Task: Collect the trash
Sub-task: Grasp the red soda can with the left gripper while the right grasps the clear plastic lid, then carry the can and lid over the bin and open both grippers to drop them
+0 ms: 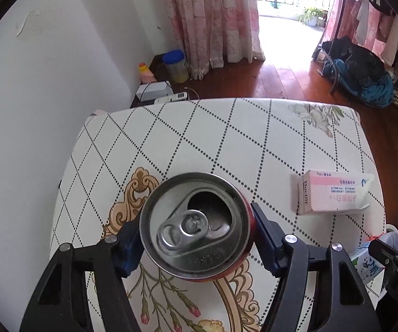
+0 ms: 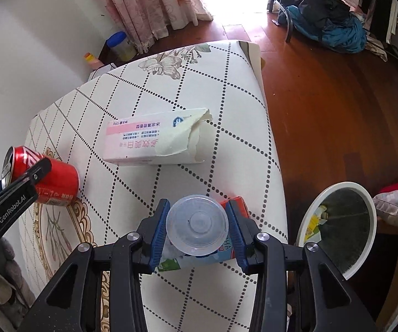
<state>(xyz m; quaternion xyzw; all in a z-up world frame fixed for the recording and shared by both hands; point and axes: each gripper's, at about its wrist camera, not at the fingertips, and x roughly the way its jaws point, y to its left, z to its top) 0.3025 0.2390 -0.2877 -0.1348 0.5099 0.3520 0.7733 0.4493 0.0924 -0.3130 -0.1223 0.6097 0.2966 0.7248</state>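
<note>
Trash is held ready for the round white bin [image 2: 308, 215]: left gripper [image 1: 197, 233] squeezes the red metal can [image 1: 196, 225], right gripper [image 2: 197, 228] squeezes the clear plastic cup [image 2: 197, 225].

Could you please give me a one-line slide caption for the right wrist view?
Right gripper holds a clear plastic cup over the table, white bin to its right.

On the table [image 2: 234, 127], the carton [image 2: 154, 141] lies right of the can [image 2: 57, 179], the bin [image 2: 340, 229] beyond the table's right edge.
</note>
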